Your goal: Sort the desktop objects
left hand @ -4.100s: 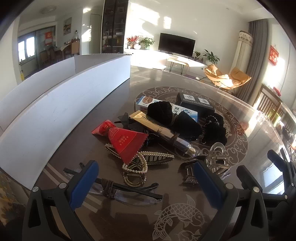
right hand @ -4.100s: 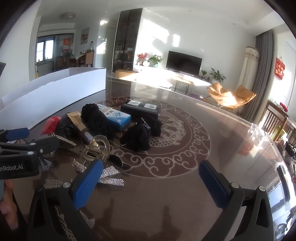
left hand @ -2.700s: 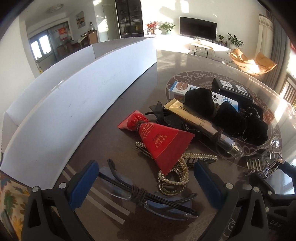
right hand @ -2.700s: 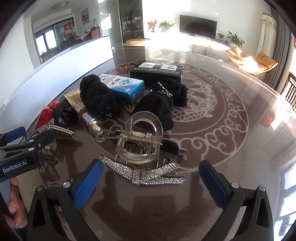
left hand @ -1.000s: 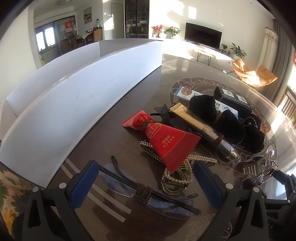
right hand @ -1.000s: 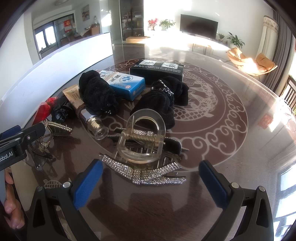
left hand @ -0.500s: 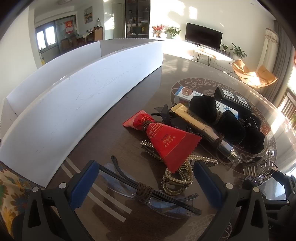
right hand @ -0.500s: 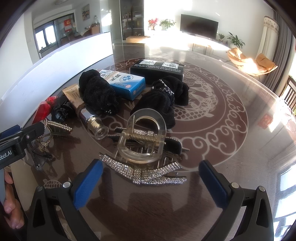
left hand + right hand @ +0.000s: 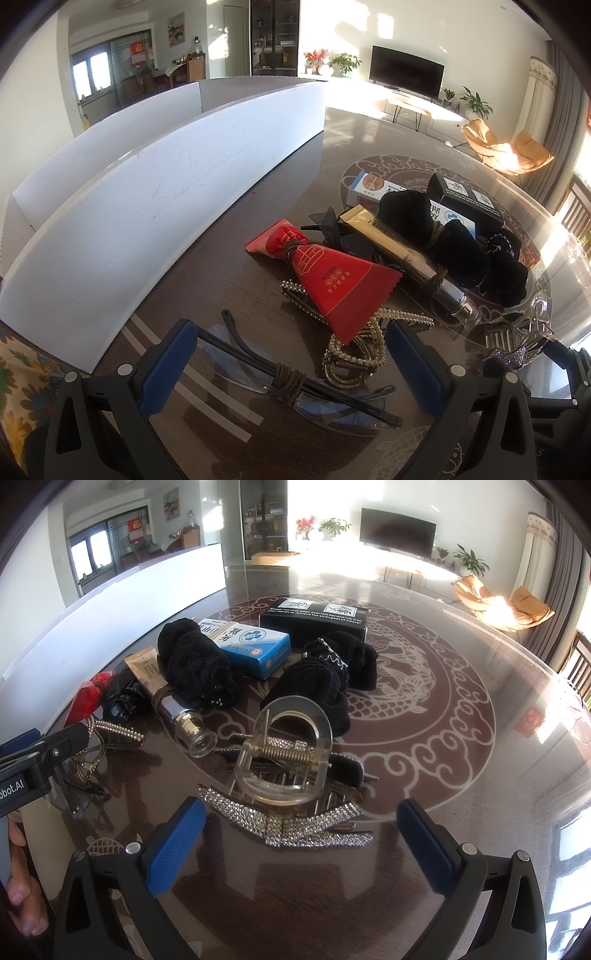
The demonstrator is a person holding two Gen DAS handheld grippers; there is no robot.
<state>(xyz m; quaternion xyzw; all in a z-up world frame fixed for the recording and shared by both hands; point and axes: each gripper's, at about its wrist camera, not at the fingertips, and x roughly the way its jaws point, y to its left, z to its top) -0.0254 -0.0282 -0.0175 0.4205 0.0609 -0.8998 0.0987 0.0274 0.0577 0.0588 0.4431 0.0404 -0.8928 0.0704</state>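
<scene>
A heap of small things lies on the dark glass table. My left gripper [image 9: 291, 369] stands open just above folded glasses [image 9: 295, 380] tied with a brown band, which lie between its blue pads. Beyond them are a pearl hair clip [image 9: 354, 354] and a red tube [image 9: 328, 280]. My right gripper [image 9: 299, 845] is open too, its pads on either side of a rhinestone clip [image 9: 288, 823], with a clear claw clip [image 9: 284, 753] right behind it. Further back lie a gold tube [image 9: 166, 698], black scrunchies [image 9: 199, 664], a blue box [image 9: 251, 642] and a black box [image 9: 314, 616].
A long white tray wall [image 9: 155, 184] runs along the left of the table. A person's hand [image 9: 18, 893] holding the left gripper shows at the left edge of the right wrist view. The table's right side [image 9: 498, 738] holds only its dragon pattern.
Both grippers came in lower and closer to the heap since 4.1 s ago. Over the last second both have stayed almost still.
</scene>
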